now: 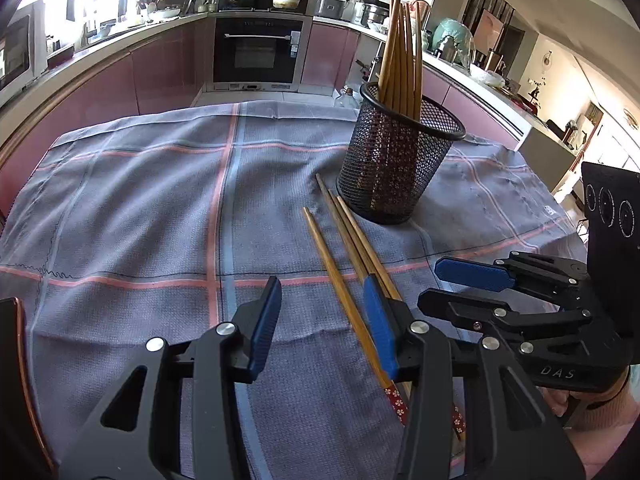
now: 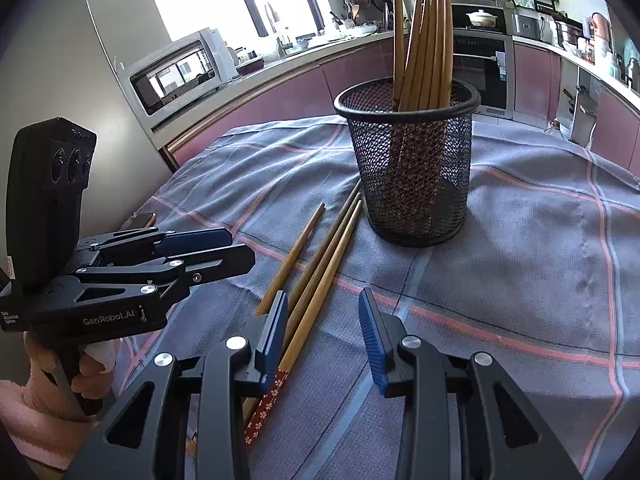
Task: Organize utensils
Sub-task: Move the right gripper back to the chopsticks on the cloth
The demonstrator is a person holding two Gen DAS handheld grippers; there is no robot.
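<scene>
both grippers' fingers gape, empty: left gripper (image 1: 322,320) beside loose chopsticks (image 1: 340,256), right gripper (image 2: 324,332) over them, holder (image 2: 412,160) ahead.

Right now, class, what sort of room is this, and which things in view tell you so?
Very likely a home kitchen. A built-in oven sits among pink cabinets, pots rest on the stove above, and a microwave stands on the counter by the window.
</scene>
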